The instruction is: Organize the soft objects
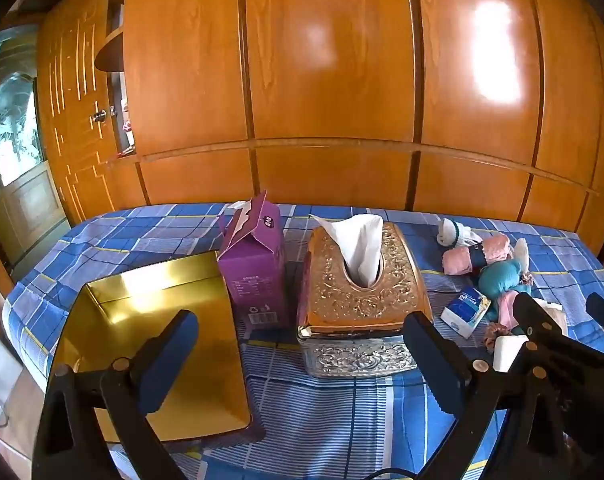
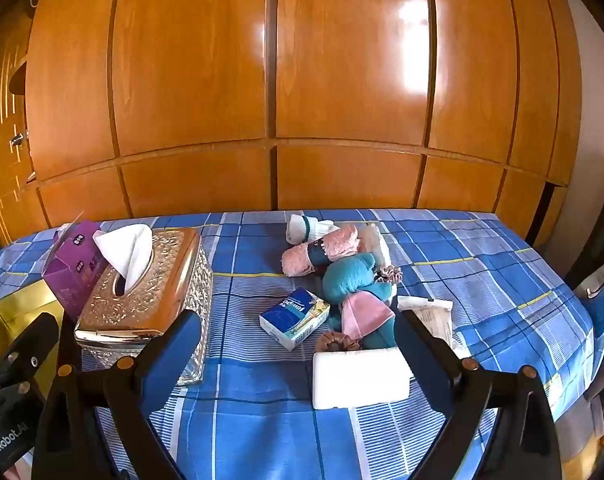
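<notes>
Left wrist view: left gripper (image 1: 298, 352) spread wide, nothing between the fingers, hovering in front of the ornate tissue box (image 1: 360, 300). Gold tray (image 1: 158, 344) lies left of that box, purple carton (image 1: 252, 268) stands between tray and box. Right of the box: soft pile on the blue plaid cloth (image 1: 322, 420), including pink rolled towel (image 1: 474, 256), teal cloth (image 1: 502, 276) and tissue pack (image 1: 464, 310). Right gripper (image 1: 558, 320) shows at far right of the box, spread too.

Right wrist view: right gripper (image 2: 298, 352) wide open, holding nothing. White sponge (image 2: 360, 378) lies between its fingers, untouched. Tissue pack (image 2: 294, 318), pink towel (image 2: 322, 254), teal cloth (image 2: 348, 276) and white sock (image 2: 306, 228) lie right of the tissue box (image 2: 142, 292), apart from it.
</notes>
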The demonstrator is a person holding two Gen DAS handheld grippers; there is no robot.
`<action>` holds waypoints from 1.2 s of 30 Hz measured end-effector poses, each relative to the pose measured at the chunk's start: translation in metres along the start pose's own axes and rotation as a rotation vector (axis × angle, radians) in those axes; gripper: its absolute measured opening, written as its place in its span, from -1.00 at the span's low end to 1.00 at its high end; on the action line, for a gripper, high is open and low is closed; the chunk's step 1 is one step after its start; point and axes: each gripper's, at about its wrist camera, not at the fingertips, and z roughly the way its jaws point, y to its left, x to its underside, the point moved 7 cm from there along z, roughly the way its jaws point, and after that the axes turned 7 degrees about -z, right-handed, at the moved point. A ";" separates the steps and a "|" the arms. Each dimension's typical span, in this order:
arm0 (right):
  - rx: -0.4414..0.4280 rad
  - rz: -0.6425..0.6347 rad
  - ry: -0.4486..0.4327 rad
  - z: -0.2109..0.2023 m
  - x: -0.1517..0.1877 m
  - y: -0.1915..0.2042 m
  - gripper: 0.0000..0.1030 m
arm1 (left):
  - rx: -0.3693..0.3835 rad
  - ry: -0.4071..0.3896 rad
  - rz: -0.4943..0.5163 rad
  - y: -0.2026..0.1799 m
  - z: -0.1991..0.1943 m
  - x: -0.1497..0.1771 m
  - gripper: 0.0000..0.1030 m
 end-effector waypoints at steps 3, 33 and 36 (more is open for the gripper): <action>-0.003 0.004 0.006 -0.003 0.000 0.000 0.92 | -0.002 -0.001 0.000 0.000 0.000 0.000 0.99; 0.008 0.021 -0.004 -0.003 0.001 -0.013 0.92 | 0.022 -0.005 0.017 -0.007 -0.009 0.000 0.99; 0.015 0.029 -0.005 -0.001 0.001 -0.021 0.92 | 0.033 -0.006 0.028 -0.011 -0.009 0.000 0.99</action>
